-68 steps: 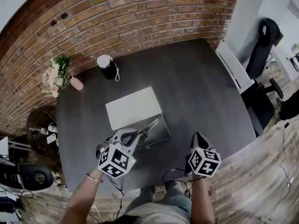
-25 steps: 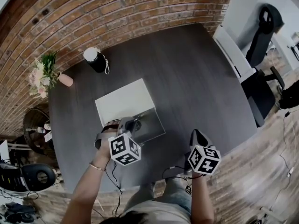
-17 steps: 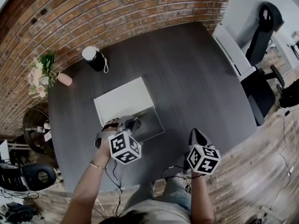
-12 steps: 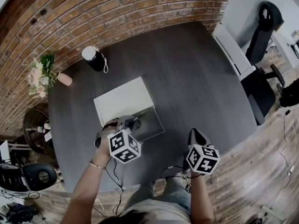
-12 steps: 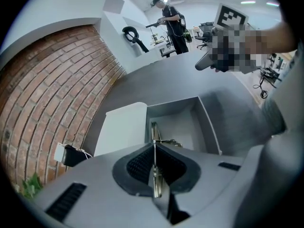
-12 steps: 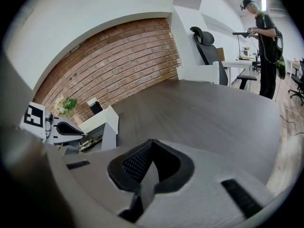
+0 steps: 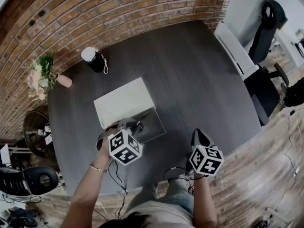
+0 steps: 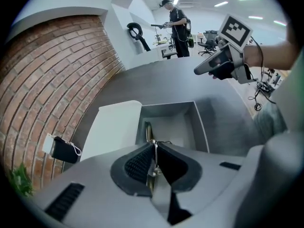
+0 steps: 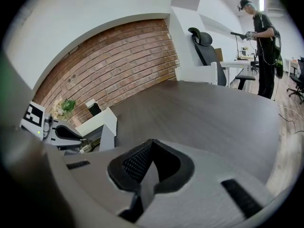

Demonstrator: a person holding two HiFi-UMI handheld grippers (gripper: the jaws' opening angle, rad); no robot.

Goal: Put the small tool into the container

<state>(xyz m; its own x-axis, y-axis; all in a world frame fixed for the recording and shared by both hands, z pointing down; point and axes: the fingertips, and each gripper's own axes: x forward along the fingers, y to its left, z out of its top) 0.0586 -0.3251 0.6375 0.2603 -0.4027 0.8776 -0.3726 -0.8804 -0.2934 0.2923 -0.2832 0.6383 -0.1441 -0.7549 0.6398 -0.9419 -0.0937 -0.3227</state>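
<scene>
The left tool [image 8: 154, 145] is clamped on the scissors [image 8: 148, 128]. The blades point ahead of the tool and down into the open box [image 8: 201, 125]; whether the tips touch the box floor I can't tell. A white lid [image 8: 114, 127] lies flat just to the left of the tool's tip, against the box. Well off to the right, the right tool [image 9: 152, 144] hangs above the near edge of the table [image 9: 213, 113], its jaws pressed together on nothing.

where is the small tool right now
In the left gripper view, the small tool is pinched in the left gripper, its tip over the open container.
</scene>
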